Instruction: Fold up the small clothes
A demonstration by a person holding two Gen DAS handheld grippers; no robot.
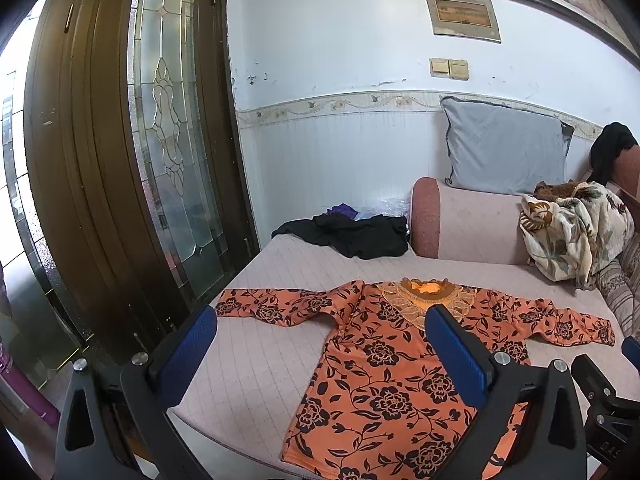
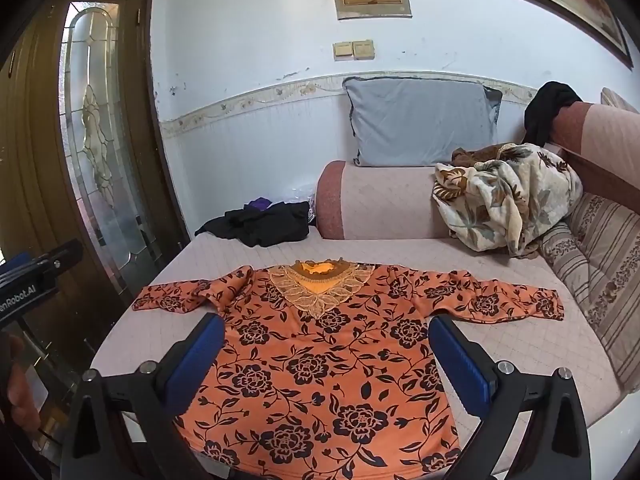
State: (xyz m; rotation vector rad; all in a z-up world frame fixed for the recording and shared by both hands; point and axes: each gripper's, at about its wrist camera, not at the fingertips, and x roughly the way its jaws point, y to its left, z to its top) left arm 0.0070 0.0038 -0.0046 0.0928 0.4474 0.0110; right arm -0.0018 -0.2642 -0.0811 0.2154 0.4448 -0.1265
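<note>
While both grippers hover above the near edge of a quilted pink sofa seat (image 2: 500, 320), an orange blouse with black flowers (image 2: 320, 364) lies spread flat on it, front up, lace collar (image 2: 318, 286) toward the back and both sleeves stretched out sideways. The left gripper (image 1: 320, 344) has its blue-padded jaws spread wide and holds nothing; the right gripper (image 2: 326, 350) is likewise spread and empty over the blouse's body. Nothing appears folded yet. A sensible first fold would pinch one sleeve (image 2: 516, 298) near its cuff, lifting only that layer, and lay it across the chest while keeping the body smooth. A dark garment (image 2: 260, 220) and a floral blanket (image 2: 508, 196) lie farther back, well apart.
</note>
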